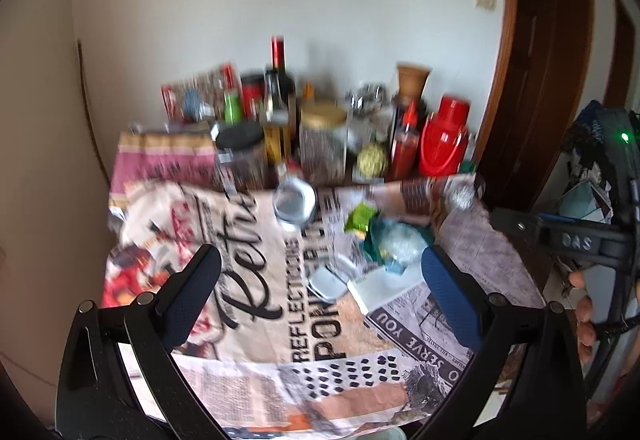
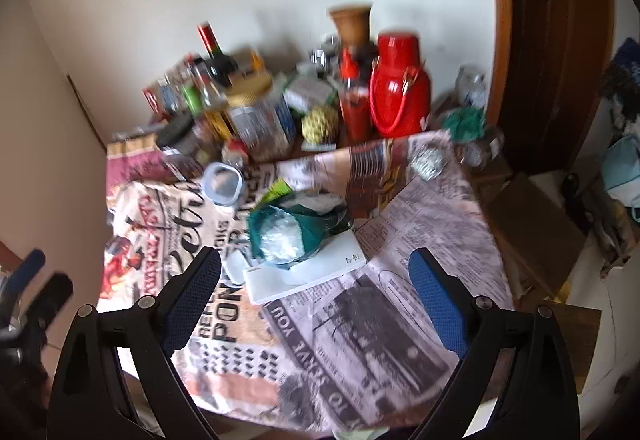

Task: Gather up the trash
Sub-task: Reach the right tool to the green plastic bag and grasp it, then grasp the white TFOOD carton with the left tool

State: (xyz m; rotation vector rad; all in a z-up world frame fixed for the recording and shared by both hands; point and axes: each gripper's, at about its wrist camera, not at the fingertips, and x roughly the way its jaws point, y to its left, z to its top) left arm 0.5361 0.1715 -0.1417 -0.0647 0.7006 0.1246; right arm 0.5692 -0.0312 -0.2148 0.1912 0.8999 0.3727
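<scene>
Left jaws: your left gripper [image 1: 320,280] stands wide open with nothing between its pads, hovering over the near half of the worktop [image 1: 256,340].
Right jaws: your right gripper [image 2: 316,280] is likewise spread wide and empty, above the newspaper spread [image 2: 360,320] that covers the worktop.
Trash, main pile: a crumpled green plastic bag [image 2: 292,228] with clear film bunched in it lies mid-worktop, resting on the far end of a flat white box [image 2: 304,272]; a yellow-green wrapper [image 2: 276,190] sits just behind it.
Trash, loose bits: a ball of foil [image 2: 428,160] lies toward the far right edge; a small white lid [image 1: 326,282] lies just left of the box.
Probably not trash: an empty clear container [image 2: 223,182] and the row of jars, bottles and a red flask [image 2: 400,80] along the wall.
Step in hand: I judge this to be the approach, with nothing picked up yet.
Next move: bring the right jaws forward and down onto the green bag, which lies just ahead of them, and close on a bunched fold so that the film comes along.
Caution: both views are blurred, so small scraps may be missed; no bin shows anywhere.
</scene>
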